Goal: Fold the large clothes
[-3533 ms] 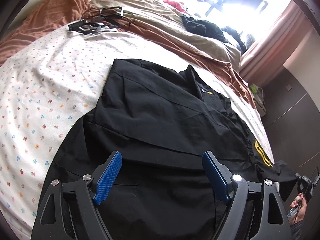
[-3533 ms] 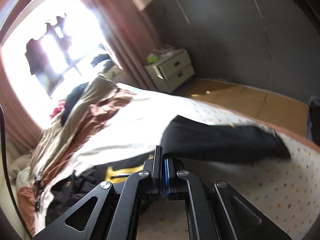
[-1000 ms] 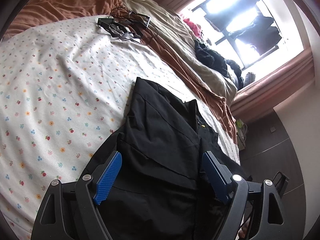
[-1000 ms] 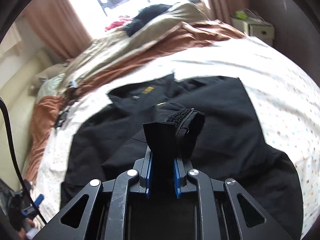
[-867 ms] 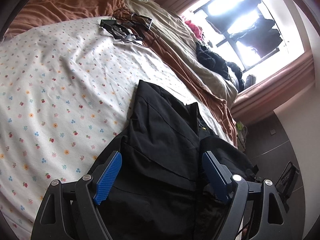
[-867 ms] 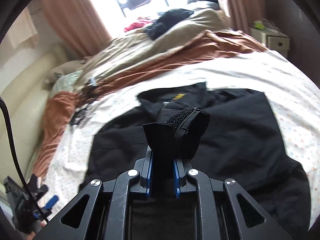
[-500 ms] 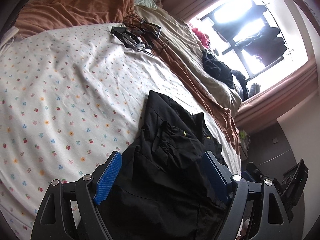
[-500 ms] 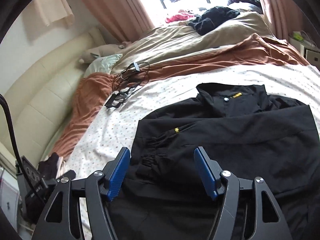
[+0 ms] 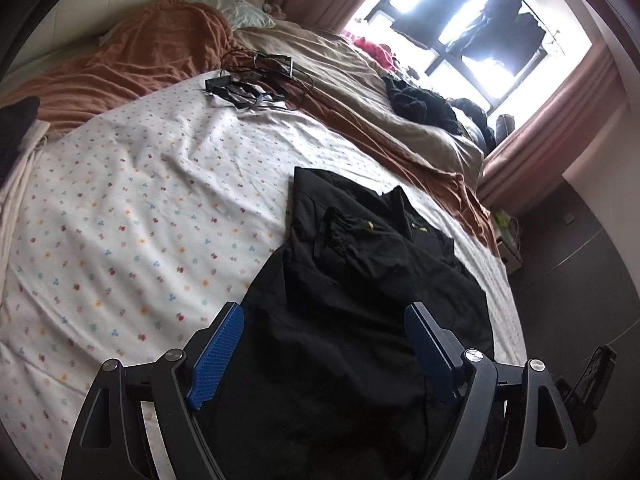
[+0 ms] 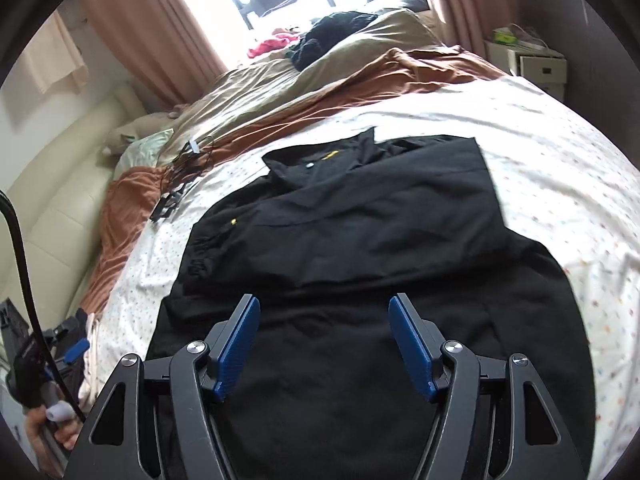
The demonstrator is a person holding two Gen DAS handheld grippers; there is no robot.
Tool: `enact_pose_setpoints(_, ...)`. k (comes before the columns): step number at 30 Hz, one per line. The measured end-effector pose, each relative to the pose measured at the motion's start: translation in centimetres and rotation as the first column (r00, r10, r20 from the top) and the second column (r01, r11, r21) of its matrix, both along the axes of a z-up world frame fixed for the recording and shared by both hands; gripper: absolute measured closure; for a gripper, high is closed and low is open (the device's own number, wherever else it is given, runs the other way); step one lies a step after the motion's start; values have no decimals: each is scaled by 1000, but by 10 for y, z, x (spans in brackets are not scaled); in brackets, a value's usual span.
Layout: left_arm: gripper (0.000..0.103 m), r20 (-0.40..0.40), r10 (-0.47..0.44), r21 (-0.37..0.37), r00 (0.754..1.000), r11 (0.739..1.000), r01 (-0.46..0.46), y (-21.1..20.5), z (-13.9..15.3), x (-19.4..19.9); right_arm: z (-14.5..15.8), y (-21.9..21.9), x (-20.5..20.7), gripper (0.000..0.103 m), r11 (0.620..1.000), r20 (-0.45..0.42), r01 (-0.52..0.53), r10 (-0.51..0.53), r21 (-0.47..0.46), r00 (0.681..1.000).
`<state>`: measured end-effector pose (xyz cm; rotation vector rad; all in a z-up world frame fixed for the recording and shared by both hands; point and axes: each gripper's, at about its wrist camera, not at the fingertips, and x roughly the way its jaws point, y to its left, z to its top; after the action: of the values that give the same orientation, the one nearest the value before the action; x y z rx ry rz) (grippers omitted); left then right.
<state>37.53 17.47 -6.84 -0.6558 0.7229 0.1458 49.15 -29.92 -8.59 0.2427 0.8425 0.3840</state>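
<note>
On the floral sheet (image 10: 560, 152) lies the black jacket (image 10: 360, 248), sleeves folded in; left gripper (image 9: 320, 352) and right gripper (image 10: 324, 344) both hover agape, holding nothing. Judged next: pinch the hem corners, lift evenly, fold toward the collar. Left view alone shows the cuff (image 9: 336, 220) bunched; right view alone shows the squared far edge.

bare floral-print white bedsheet (image 9: 120, 216) open left of black jacket (image 9: 360, 300), tangled black cables (image 9: 260, 84) at far edge, rumpled brown blanket (image 10: 120, 216) bounding behind
</note>
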Motion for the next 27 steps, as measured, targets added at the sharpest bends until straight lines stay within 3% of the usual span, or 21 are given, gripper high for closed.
enact_pose_setpoints(5,19,-7,8,31,1000,999,-8,-6,7,-49,6,-42,-36,34,999,7,32,-32,9,999)
enact_pose_setpoints(8,17,-2,8,68,1000,998,-8,-12,19,-76,10,-62,-61,27,999,17,52,-53,15,998)
enact_pose_setpoints(12,0,31,0,104,1000,995,-4,-22,36,-111,13,-85,-94,20,997,25,74,-75,33,997)
enact_pose_setpoints(16,0,41,-18,112,999,994,13,-28,46,-142,12,-106,-124,0,993,24,108,-109,37,994)
enact_pose_setpoints(23,0,66,-29,115,997,993,21,-38,46,-192,6,-149,-168,0,984,5,148,-149,101,989)
enact_pose_setpoints(27,0,58,-34,119,998,992,27,-42,39,-216,0,-167,-197,0,984,36,154,-157,86,987)
